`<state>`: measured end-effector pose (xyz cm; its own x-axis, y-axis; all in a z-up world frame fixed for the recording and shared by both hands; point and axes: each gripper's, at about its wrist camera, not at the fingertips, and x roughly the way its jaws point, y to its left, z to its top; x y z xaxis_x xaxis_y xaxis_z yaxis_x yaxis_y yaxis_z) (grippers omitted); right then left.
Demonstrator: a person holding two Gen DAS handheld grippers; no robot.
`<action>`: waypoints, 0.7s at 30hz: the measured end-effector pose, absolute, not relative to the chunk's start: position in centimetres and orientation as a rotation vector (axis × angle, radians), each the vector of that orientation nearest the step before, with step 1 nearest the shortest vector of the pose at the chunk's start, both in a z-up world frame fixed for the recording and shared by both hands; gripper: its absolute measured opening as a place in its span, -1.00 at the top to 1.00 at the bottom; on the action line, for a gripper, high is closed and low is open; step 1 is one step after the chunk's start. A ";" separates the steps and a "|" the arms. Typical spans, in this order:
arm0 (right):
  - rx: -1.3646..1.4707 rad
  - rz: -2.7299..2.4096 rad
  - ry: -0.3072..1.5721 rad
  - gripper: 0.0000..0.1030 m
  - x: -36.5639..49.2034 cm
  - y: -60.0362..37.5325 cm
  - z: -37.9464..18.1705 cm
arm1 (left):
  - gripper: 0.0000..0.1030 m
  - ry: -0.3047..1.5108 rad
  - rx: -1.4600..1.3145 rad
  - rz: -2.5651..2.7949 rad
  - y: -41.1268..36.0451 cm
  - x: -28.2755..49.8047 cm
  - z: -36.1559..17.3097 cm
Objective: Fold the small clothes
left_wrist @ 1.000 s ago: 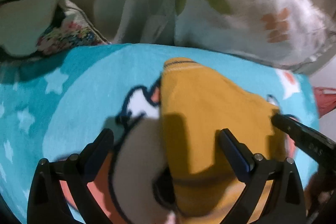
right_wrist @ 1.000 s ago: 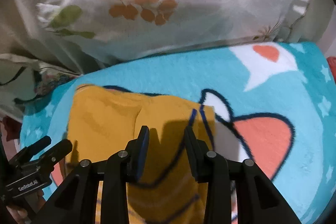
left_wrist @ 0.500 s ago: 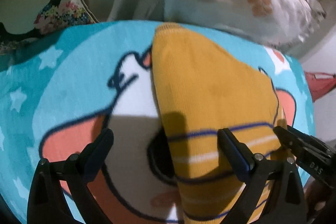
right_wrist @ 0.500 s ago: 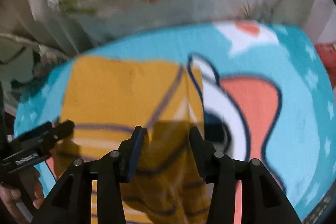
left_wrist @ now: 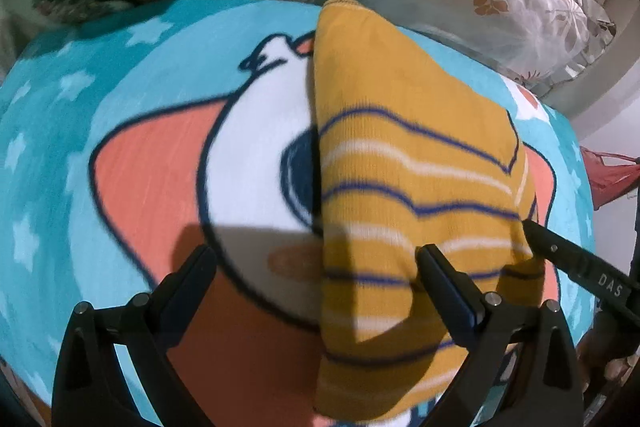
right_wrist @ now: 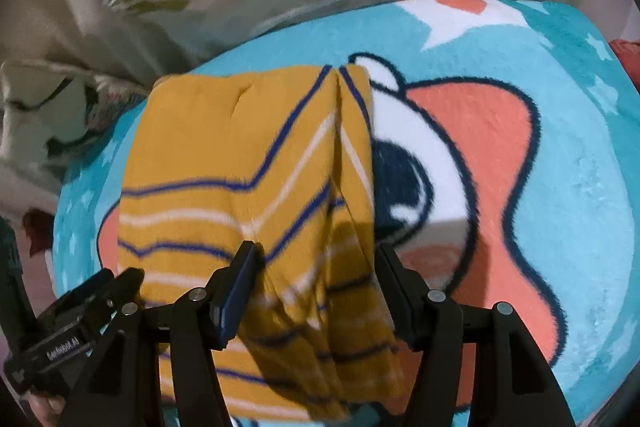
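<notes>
Mustard garment (right_wrist: 248, 147) between opening right fingers (right_wrist: 244, 275).

Cartoon blanket (left_wrist: 132, 187) (turquoise), striped mustard garment (left_wrist: 400, 131) atop

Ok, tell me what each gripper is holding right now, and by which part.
Nothing is held. The left gripper stands wide open over the yellow striped garment. The right gripper is opening, straddling the garment's raised fold without pressing it.

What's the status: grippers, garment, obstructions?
Left gripper open, nothing held. Right gripper opening, mustard striped garment loose between its fingers. Garment lies folded on teal blanket. Nothing in the way.
</notes>
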<state>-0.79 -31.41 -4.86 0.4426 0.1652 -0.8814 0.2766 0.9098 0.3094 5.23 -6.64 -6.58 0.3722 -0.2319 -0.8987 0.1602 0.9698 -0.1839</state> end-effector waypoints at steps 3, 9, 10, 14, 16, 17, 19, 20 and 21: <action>0.405 -0.031 1.119 -0.30 -2.6 -31.4 -4.9 | -0.94 1.179 -0.054 -0.232 -6.9 3.1 -7.1; 0.269 -0.022 1.171 -0.35 -6.1 -30.9 -6.2 | -0.94 1.195 -0.044 -0.190 -6.6 -1.6 -8.1; 0.254 -0.017 1.180 -0.35 -6.9 -30.9 -6.6 | -0.94 1.192 -0.045 -0.183 -6.5 -2.3 -8.0; 0.277 0.003 1.193 -0.40 -9.5 -31.4 -7.5 | -0.94 1.179 -0.032 -0.157 -6.1 -4.6 -7.4; 0.256 -0.011 1.210 -0.40 -10.7 -31.4 -7.9 | -0.94 1.175 -0.027 -0.150 -5.9 -5.6 -7.2; 0.238 -0.015 1.206 -0.40 -11.1 -31.2 -7.9 | -0.94 1.172 -0.026 -0.147 -5.9 -5.9 -7.0; 0.215 -0.014 1.209 -0.40 -12.1 -31.1 -7.8 | -0.94 1.156 -0.026 -0.140 -5.5 -7.2 -6.6; 0.217 -0.011 1.208 -0.40 -12.6 -31.1 -7.7 | -0.94 1.146 -0.025 -0.137 -5.2 -7.8 -6.4; 0.226 -0.010 1.205 -0.40 -13.1 -31.1 -7.7 | -0.94 1.139 -0.022 -0.133 -5.3 -8.0 -6.3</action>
